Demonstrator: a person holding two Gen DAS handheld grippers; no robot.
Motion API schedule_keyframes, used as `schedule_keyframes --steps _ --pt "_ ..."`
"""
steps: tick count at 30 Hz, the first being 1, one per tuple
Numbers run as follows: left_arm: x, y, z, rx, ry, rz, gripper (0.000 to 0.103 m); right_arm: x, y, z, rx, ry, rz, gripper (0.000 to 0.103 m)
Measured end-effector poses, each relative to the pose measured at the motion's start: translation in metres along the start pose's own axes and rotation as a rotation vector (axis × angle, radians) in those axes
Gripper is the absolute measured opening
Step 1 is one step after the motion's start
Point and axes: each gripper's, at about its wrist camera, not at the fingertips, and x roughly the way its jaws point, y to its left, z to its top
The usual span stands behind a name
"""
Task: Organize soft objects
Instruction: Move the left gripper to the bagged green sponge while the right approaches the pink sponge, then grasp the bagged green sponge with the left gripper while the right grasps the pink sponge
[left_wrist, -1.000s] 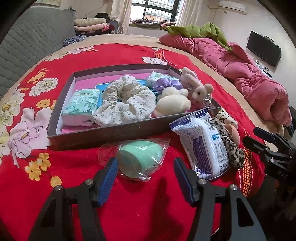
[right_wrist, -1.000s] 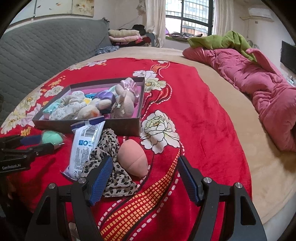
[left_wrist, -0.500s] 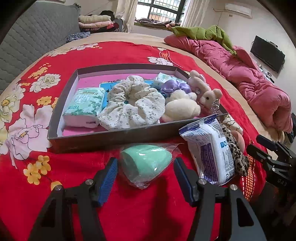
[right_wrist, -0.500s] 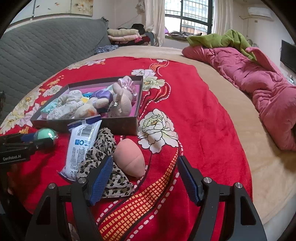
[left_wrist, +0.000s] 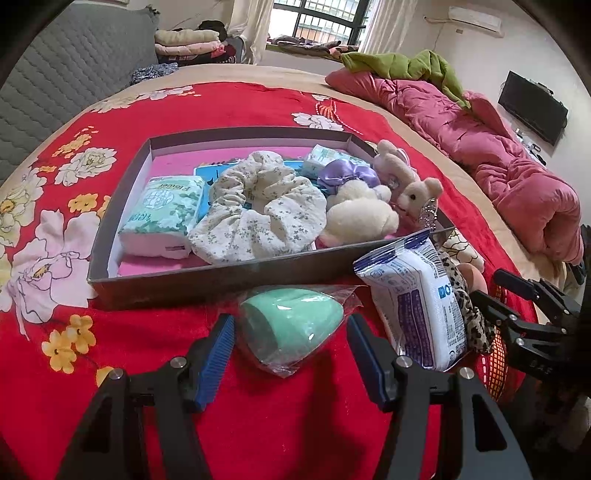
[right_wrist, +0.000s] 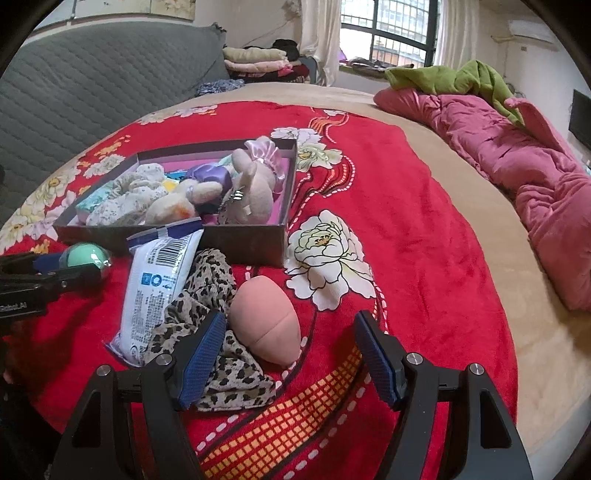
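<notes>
A shallow dark box (left_wrist: 207, 284) on the red bedspread holds a tissue pack (left_wrist: 162, 216), a floral scrunchie (left_wrist: 258, 214), a purple bow and plush toys (left_wrist: 417, 195). My left gripper (left_wrist: 290, 334) is open with a mint sponge in clear wrap (left_wrist: 291, 326) between its fingers, in front of the box. A white wipes pack (left_wrist: 417, 306) leans on the box's right corner. My right gripper (right_wrist: 290, 345) is open around a peach sponge (right_wrist: 266, 325) lying on a leopard scrunchie (right_wrist: 207, 295). The box also shows in the right wrist view (right_wrist: 251, 240).
A pink quilt (right_wrist: 517, 166) with a green cloth (right_wrist: 454, 79) lies along the bed's right side. A grey padded headboard (right_wrist: 92, 96) stands at the left. Folded clothes (left_wrist: 188, 42) are stacked beyond the bed. The bed edge runs close below the right gripper.
My left gripper has moved forward so the mint sponge now sits between its fingers. My right gripper has advanced toward the peach sponge. Both stay open.
</notes>
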Motion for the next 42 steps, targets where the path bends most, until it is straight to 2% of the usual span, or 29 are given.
schedule_keyframes --steps 9,17,19,28,33,42 --pt "0.003 -0.002 0.001 0.0 0.001 -0.003 0.062 0.014 0.001 0.0 -0.01 -0.004 0.03 0.073" --pt "0.007 -0.003 0.002 -0.002 0.003 -0.001 0.062 0.02 0.001 0.001 0.01 -0.01 0.124 0.046" --pt "0.007 -0.004 0.002 -0.001 0.004 -0.001 0.062 0.019 0.002 0.002 0.01 -0.018 0.137 0.041" --pt "0.01 -0.004 0.002 0.0 0.01 -0.008 0.064 0.014 -0.016 0.005 0.111 -0.036 0.189 0.041" --pt "0.01 -0.003 0.003 -0.001 0.012 -0.011 0.064 0.012 -0.032 0.004 0.175 -0.044 0.185 0.041" --pt "0.013 -0.002 0.004 -0.005 0.016 -0.017 0.064 0.008 -0.042 0.004 0.185 -0.062 0.16 0.038"
